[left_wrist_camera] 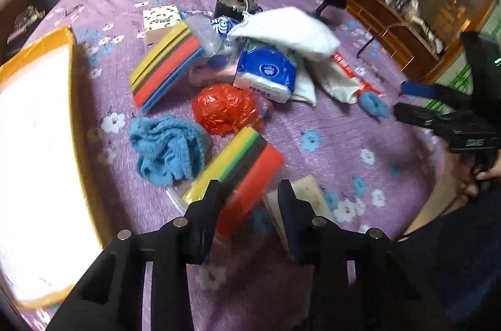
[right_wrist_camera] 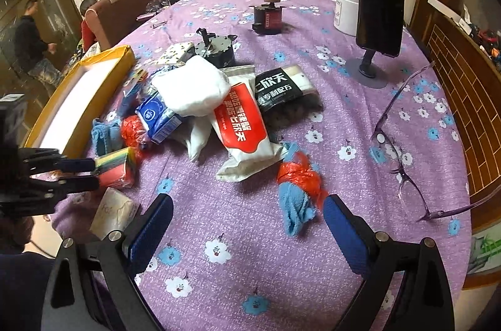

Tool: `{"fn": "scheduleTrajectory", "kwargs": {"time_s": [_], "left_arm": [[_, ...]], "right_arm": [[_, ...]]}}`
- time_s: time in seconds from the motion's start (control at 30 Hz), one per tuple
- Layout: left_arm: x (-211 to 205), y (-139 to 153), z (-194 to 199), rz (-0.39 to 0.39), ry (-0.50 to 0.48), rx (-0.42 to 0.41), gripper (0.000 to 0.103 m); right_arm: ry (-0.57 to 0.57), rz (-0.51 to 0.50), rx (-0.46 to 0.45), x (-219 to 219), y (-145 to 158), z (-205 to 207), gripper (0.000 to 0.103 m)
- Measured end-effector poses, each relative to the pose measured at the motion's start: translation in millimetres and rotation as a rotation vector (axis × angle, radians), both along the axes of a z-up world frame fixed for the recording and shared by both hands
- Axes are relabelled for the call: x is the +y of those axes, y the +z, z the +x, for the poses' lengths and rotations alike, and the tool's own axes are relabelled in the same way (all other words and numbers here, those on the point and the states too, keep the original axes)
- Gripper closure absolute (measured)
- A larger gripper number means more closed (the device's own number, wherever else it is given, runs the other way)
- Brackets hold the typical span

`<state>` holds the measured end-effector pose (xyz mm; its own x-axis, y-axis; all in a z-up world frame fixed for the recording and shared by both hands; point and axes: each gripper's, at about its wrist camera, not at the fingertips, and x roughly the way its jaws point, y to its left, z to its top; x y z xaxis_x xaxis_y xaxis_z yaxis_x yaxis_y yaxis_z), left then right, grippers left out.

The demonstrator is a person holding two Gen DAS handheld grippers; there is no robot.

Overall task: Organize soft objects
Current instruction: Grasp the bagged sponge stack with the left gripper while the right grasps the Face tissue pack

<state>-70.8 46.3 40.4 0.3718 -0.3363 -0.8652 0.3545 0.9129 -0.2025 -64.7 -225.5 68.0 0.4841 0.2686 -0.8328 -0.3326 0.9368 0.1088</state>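
Note:
My left gripper (left_wrist_camera: 252, 196) is shut on a plastic-wrapped pack of striped sponges (left_wrist_camera: 247, 155), yellow, green, black and red, gripped at its near end just above the purple cloth; the right wrist view shows that left gripper (right_wrist_camera: 80, 173) with the pack (right_wrist_camera: 116, 168). My right gripper (right_wrist_camera: 247, 221) stands wide open with nothing between its fingers. A blue cloth wound with red plastic (right_wrist_camera: 297, 190) lies just ahead of its right fingertip. Beyond the held pack lie a blue towel (left_wrist_camera: 166, 149), a red plastic ball (left_wrist_camera: 225, 109), a second sponge pack (left_wrist_camera: 166, 68), a blue tissue pack (left_wrist_camera: 266, 74) and a white cloth (left_wrist_camera: 288, 30).
A yellow box with a white inside (left_wrist_camera: 72, 99) stands at the left. A wipes pack (right_wrist_camera: 241, 124), a black pack (right_wrist_camera: 281, 87), a motor (right_wrist_camera: 216, 46), a phone on a stand (right_wrist_camera: 379, 5), a white jar (right_wrist_camera: 346, 10) and glasses (right_wrist_camera: 404, 168) share the table. Two people (right_wrist_camera: 31, 43) are far left.

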Motion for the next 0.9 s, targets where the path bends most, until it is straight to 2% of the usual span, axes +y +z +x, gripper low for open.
{"fn": "scheduleTrajectory", "kwargs": {"time_s": [0.03, 0.1, 0.13, 0.17, 0.3, 0.33, 0.37, 0.4, 0.43, 0.47, 0.67, 0.8, 0.9], "left_arm": [[-4.0, -4.1, 4.1, 0.041, -0.007, 0.000, 0.065], [-8.8, -6.9, 8.1, 0.083, -0.029, -0.010, 0.052], [-11.8, -7.1, 11.3, 0.119, -0.033, -0.026, 0.036], [-13.8, -7.5, 13.8, 0.140, -0.036, -0.039, 0.031], [-24.5, -21.4, 26.0, 0.165, -0.072, -0.016, 0.035], [-28.6, -24.2, 25.8, 0.186, -0.075, -0.018, 0.039], [-33.3, -23.7, 22.5, 0.216, -0.081, -0.041, 0.049], [-35.3, -23.4, 19.5, 0.231, -0.078, -0.051, 0.052], [-33.7, -23.0, 17.3, 0.212, -0.063, -0.043, 0.060], [-30.8, -21.7, 15.5, 0.195, -0.037, -0.039, 0.062], [-8.3, -0.7, -7.2, 0.077, 0.098, -0.020, 0.064], [3.4, 21.8, -31.4, 0.058, 0.166, -0.046, 0.064], [15.7, 35.2, -40.5, 0.046, 0.214, -0.070, 0.064]], "right_arm": [[0.005, 0.000, 0.000, 0.3, 0.2, -0.1, 0.005], [0.012, -0.001, 0.003, -0.2, -0.3, -2.2, 0.005], [0.019, 0.005, 0.008, -1.0, -1.1, -3.3, 0.005], [0.025, 0.007, 0.012, -1.4, -2.3, -4.6, 0.005], [0.050, 0.011, 0.017, -2.7, -4.5, -9.5, 0.005], [0.054, 0.008, 0.016, -3.0, -4.5, -10.3, 0.005], [0.061, 0.008, 0.016, -3.4, -4.7, -11.4, 0.004], [0.068, 0.013, 0.017, -4.3, -5.2, -12.7, 0.005], [0.075, 0.018, 0.024, -5.2, -6.3, -13.5, 0.005], [0.079, 0.021, 0.030, -5.4, -7.5, -13.8, 0.005], [0.168, 0.080, 0.086, 4.6, -18.4, -16.7, 0.004], [0.273, 0.117, 0.133, 33.9, -25.2, -19.7, 0.004], [0.345, 0.100, 0.153, 64.9, -26.9, -22.9, 0.004]]}}
